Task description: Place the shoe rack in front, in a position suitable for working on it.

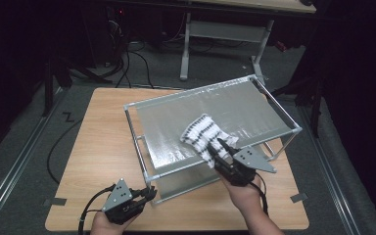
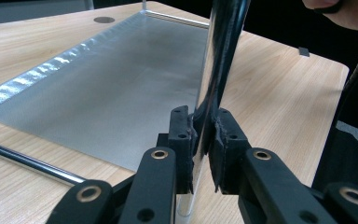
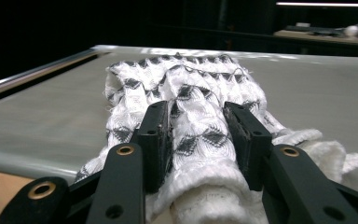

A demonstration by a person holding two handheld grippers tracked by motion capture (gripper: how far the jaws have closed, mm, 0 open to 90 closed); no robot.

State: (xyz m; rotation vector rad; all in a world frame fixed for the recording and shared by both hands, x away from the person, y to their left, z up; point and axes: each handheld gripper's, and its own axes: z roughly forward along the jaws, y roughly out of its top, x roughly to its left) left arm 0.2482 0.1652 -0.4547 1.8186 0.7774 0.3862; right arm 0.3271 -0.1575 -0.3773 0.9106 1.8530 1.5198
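Observation:
A two-tier metal rack point(image 1: 254, 105) stands on the wooden table point(image 1: 103, 142). A folded white knit cloth point(image 1: 203, 131) with black zigzag bands lies on the rack's upper shelf near its front edge. My right gripper point(image 1: 221, 148) reaches in from the front, and its jaws press on the cloth's point(image 3: 191, 84) near end from both sides; the cloth bulges between the pads of that gripper point(image 3: 198, 128). My left gripper point(image 1: 151, 192) is at the rack's front left corner. Its jaws point(image 2: 204, 140) are shut on the upright shiny post point(image 2: 221, 56).
The rack's lower shelf point(image 2: 112, 88) lies just above the tabletop. Bare wood stretches left of the rack point(image 1: 103, 122). Behind the table is a dark floor with cables point(image 1: 127, 63) and the legs of another desk point(image 1: 186, 49).

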